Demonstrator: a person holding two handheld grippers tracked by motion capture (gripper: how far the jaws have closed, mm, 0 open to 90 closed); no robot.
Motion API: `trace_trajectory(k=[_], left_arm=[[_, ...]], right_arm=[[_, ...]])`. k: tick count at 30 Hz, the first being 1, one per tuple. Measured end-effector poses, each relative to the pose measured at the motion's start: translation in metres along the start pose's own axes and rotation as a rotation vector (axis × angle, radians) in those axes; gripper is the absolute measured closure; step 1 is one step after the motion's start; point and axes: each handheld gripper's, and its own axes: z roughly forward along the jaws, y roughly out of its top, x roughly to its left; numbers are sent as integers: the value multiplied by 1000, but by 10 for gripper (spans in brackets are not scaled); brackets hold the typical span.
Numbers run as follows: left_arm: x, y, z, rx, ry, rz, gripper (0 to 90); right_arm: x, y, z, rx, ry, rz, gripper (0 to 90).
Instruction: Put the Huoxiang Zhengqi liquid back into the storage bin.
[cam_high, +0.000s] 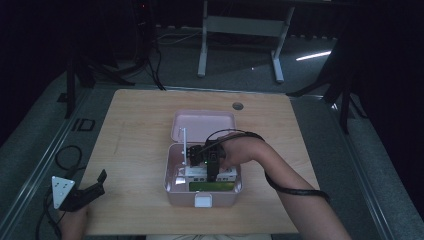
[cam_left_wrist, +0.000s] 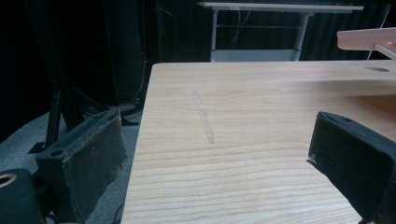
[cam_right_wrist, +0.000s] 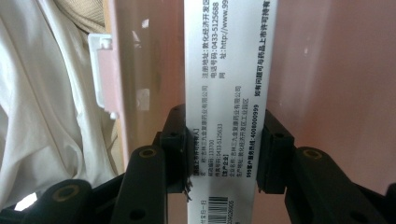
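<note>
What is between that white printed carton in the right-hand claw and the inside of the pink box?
Nothing visible. The right gripper is shut on the white carton, already down inside the open pink box, whose lid lies folded back. Other cartons lie in it, none seen blocking.

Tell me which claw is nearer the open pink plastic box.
Right. The right claw reaches inside the open pink plastic box, clamping a white printed carton; the left claw rests apart at the table's near-left edge.

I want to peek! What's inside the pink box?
The pink box holds a green packet along its front wall and white cartons behind it. The right tool grips a white printed carton inside. Whatever lies beneath them is covered.
</note>
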Motion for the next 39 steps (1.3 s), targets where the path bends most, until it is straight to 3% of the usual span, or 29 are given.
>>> trace_trajectory(k=[8,23,31,33,39], left_arm=[[0,0,0,0,-1,0,40],[0,0,0,-1,-2,1,40],[0,0,0,-1,-1,2,40],[0,0,0,0,-1,2,40],[0,0,0,0,-1,2,40]], right_arm=[[-1,1,29,35,-7,4,617],[-2,-1,54,33,28,15,616],[-1,-3,53,13,39,7,585],[1,-3,48,-9,59,3,531],[3,-8,30,-40,30,14,484]])
